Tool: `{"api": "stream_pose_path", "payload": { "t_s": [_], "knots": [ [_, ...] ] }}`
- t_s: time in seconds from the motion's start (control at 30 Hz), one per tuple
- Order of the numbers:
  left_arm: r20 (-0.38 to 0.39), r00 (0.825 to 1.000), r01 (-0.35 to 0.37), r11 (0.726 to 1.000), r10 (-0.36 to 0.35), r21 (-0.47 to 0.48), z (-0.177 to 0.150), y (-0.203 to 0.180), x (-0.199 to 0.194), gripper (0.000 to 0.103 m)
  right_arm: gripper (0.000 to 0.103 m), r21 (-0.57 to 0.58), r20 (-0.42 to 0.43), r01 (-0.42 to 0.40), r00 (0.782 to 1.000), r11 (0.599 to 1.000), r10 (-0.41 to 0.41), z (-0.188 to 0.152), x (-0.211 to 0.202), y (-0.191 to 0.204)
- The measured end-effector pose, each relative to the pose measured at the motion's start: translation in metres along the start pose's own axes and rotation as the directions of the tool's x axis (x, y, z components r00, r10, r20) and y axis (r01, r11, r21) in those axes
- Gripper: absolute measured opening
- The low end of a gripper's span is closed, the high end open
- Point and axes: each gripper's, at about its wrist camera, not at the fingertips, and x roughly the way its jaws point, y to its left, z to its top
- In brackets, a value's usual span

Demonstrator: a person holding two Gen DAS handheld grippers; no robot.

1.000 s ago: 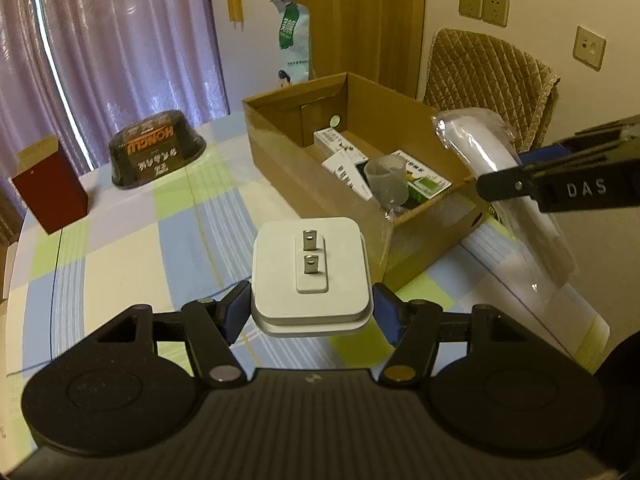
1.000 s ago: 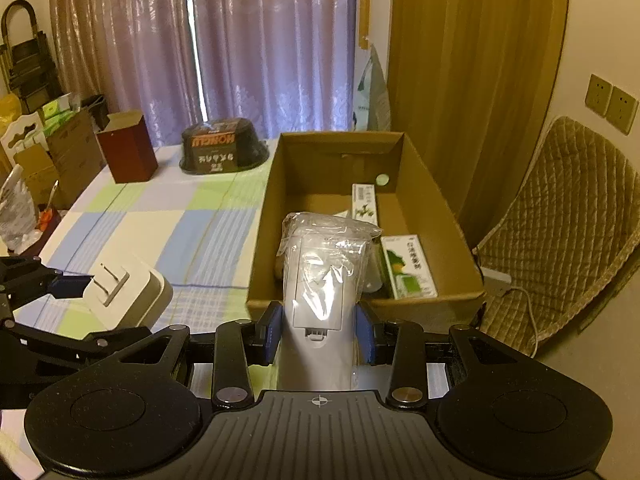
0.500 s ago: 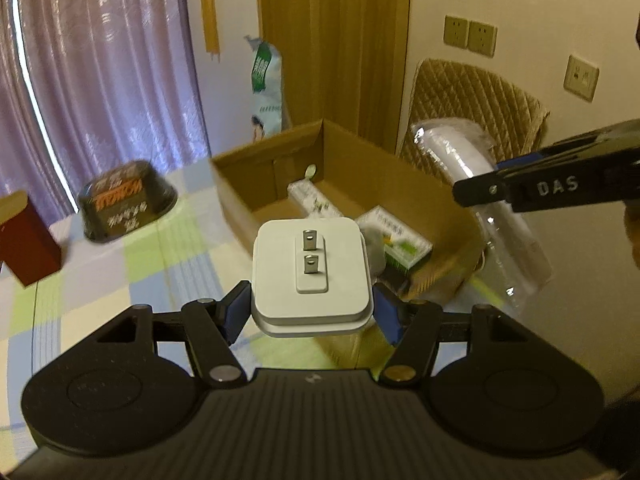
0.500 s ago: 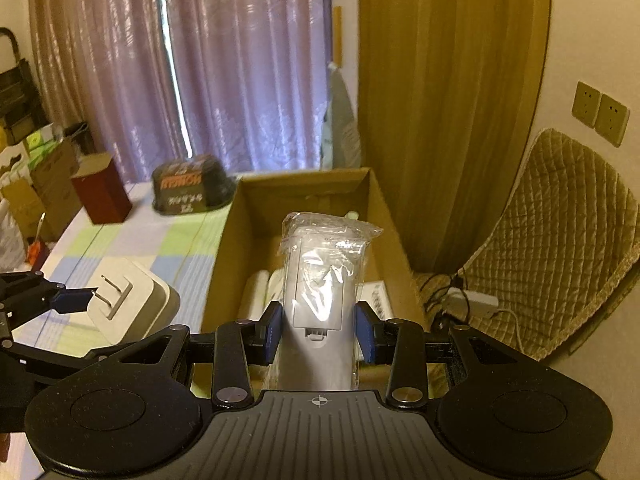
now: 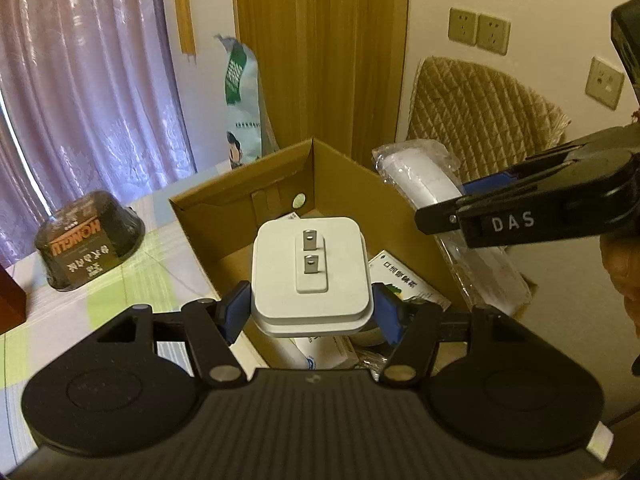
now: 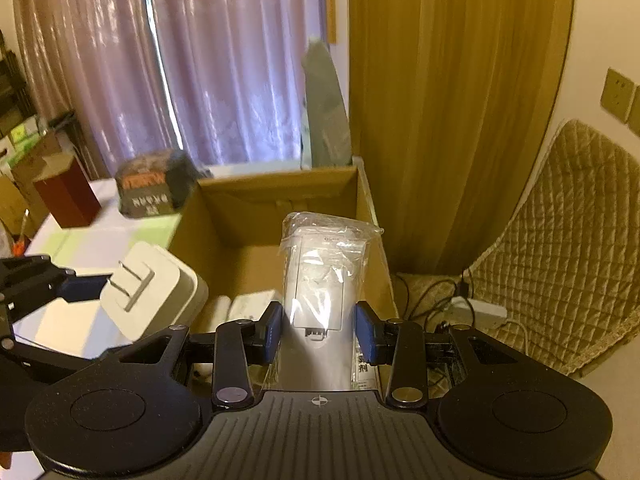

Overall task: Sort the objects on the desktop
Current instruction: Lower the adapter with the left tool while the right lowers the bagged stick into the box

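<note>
Left claw [image 5: 310, 312] clamps white plug adapter [image 5: 310, 276]; right claw [image 6: 318, 330] clamps bagged white device [image 6: 320, 280]. Both hang over cardboard box [image 5: 240, 216]. Lower inside walls w/o tilting, then release.

From my left wrist view the cardboard box [image 5: 240, 216] sits at frame centre on the table [image 5: 120, 280], with the plug adapter [image 5: 310, 276] held over it. The bagged device [image 5: 424, 188] hangs right of the adapter, the bowl [image 5: 86, 240] lies left, and the chair [image 5: 480, 120] stands upper right.
</note>
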Motion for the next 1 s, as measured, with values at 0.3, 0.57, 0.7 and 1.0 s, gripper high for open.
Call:
{"api": "stream_pose_path", "payload": {
  "t_s": [0.3,0.57,0.7,1.0],
  "knots": [
    [-0.046,0.999,-0.003,1.000,0.003,-0.003,-0.008,0.000,0.045,0.060,0.038,-0.009,-0.069,-0.002,0.998,1.000,0.001,-0.009,0.052,-0.006],
    [-0.050,0.998,-0.027,0.999,0.026,-0.022,-0.016,0.009,0.054,0.061,0.038,-0.020,-0.086,-0.006,0.996,1.000,0.004,-0.013,0.068,-0.004],
    [-0.043,0.999,-0.023,0.999,0.022,-0.024,-0.018,0.011,0.050,0.061,0.038,-0.027,-0.094,-0.009,0.996,1.000,0.006,-0.013,0.071,-0.003],
    [-0.032,0.999,-0.023,0.999,0.023,-0.025,-0.014,0.012,0.044,0.061,0.038,-0.036,-0.095,-0.007,0.996,0.999,0.004,-0.012,0.072,0.000]
  ]
}}
